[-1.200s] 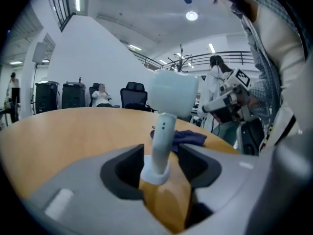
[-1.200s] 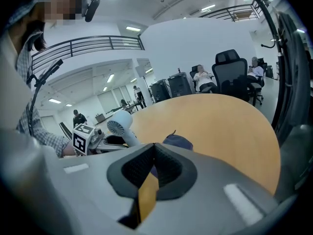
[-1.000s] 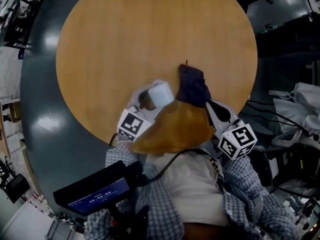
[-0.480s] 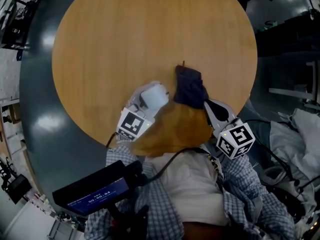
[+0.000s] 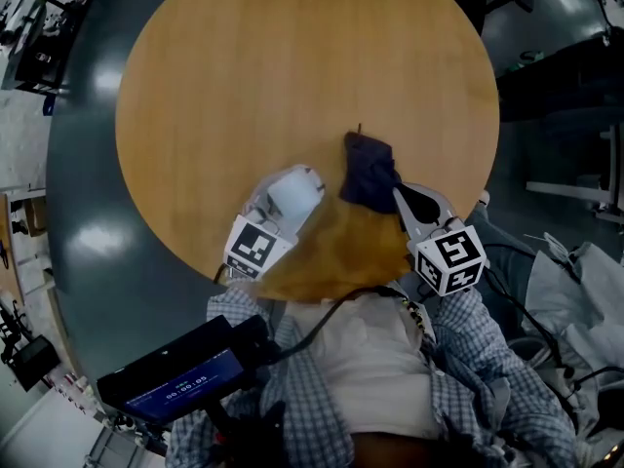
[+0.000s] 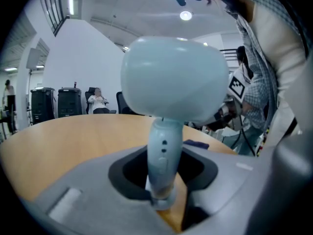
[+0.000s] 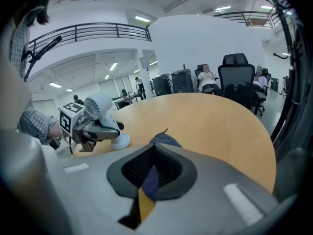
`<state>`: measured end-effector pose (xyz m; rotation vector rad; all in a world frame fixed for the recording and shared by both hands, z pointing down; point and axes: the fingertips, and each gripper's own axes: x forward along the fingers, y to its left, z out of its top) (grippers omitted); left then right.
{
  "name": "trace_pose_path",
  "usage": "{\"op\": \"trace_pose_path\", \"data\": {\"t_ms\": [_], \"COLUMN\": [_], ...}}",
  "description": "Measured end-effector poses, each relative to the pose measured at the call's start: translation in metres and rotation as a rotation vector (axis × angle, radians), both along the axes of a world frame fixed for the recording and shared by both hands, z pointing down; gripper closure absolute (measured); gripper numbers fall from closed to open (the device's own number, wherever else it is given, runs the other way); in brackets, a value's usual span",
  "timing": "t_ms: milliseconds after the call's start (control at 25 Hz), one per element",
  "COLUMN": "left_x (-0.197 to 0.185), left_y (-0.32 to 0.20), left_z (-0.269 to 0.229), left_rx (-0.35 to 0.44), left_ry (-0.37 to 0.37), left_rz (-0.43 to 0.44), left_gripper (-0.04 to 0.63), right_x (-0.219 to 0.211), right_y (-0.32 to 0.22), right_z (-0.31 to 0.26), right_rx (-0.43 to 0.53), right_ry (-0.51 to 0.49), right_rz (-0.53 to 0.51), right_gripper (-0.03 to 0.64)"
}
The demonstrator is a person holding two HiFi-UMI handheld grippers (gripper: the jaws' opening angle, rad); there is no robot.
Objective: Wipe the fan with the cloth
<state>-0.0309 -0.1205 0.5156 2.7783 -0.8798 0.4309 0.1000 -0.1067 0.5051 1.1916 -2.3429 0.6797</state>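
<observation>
A round wooden tabletop [image 5: 292, 66] fills the head view, and everything sits at its near edge. The left claw [image 6: 164, 185] is closed narrowly on the stem of a small pale desk fan [image 5: 292, 193], whose rounded head stands free above the jaws. Whether the base rests on the wood or hangs just off it cannot be told. The right claw [image 5: 405, 203] is pinched fully shut on the near corner of a dark navy cloth [image 5: 370, 172], and the rest of the cloth lies bunched on the tabletop just beyond its tips. The step in hand looks like steadying the fan before the first wipe. To do it well, the left grip should stay low on the stem so the head stays exposed. The right claw should carry the cloth leftward so that the loose bunch, not the hard tips, meets the housing, then sweep lightly so the fan does not twist in the jaws. The fan stands just left of the cloth, near it but apart. From the right claw it lies to the far left, its grille turned that way.
</observation>
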Motion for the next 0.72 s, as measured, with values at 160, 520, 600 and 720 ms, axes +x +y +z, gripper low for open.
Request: {"op": "trace_pose_path", "data": {"t_ms": [160,520,600,720], "left_x": [-0.004,-0.007,-0.013,-0.019], "left_y": [-0.001,0.031,0.032,0.035], "left_z": [-0.012,-0.061,-0.061,-0.055], "left_rx": [0.002,-0.014,-0.019,-0.03], "left_ry": [-0.008,-0.019,-0.026,-0.034], "left_rz": [0.003,-0.027,-0.042,-0.056], "left_gripper": [0.456,0.456,0.456,0.456], "right_x": [-0.004,-0.027,-0.034,-0.041], "right_y": [-0.015,-0.009,-0.012,-0.015], "right_z": [0.013,0.032,0.049,0.075], "right_rx": [-0.001,-0.083,-0.107,-0.142], "right_ry": [0.111,0.425,0.466,0.507], "right_rz": [-0.069,-0.342,-0.37,-0.394], "right_gripper": [0.612,0.416,0.411,0.413]}}
